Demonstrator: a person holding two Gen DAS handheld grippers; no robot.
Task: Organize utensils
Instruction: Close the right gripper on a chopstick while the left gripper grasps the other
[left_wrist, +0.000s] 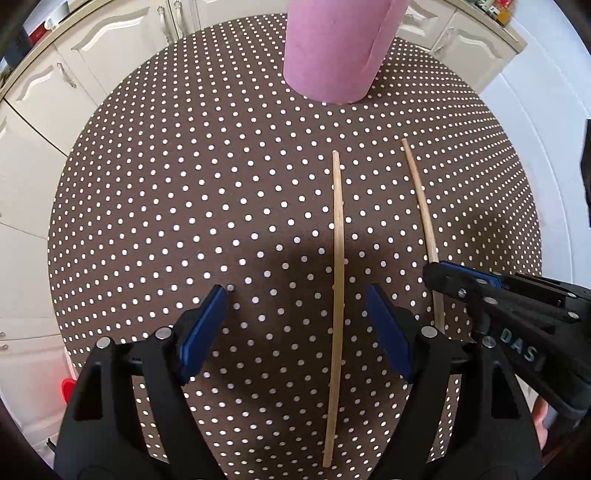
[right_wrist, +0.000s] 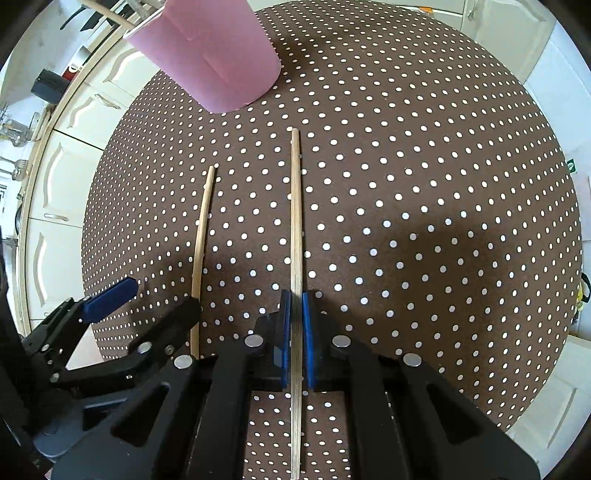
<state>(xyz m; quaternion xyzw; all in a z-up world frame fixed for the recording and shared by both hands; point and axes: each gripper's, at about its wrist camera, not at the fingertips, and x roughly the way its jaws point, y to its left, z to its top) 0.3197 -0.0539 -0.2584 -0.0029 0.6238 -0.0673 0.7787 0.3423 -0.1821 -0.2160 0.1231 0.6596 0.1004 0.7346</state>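
Note:
Two wooden chopsticks lie on the brown polka-dot table (left_wrist: 184, 184). My left gripper (left_wrist: 295, 332) is open, its blue pads either side of one chopstick (left_wrist: 338, 277), not touching it. My right gripper (right_wrist: 295, 332) is shut on the other chopstick (right_wrist: 295, 221), which runs between its pads; it also shows in the left wrist view (left_wrist: 421, 206), with the right gripper (left_wrist: 443, 269) on it. The left gripper (right_wrist: 147, 295) shows in the right wrist view over the first chopstick (right_wrist: 203, 229). A pink cup (left_wrist: 332, 48) stands at the far side, also in the right wrist view (right_wrist: 210, 55).
White kitchen cabinets (left_wrist: 48, 85) surround the round table. A counter with utensils and dark items (right_wrist: 48, 85) runs along the left in the right wrist view. A red object (left_wrist: 68, 387) sits low beyond the table's left edge.

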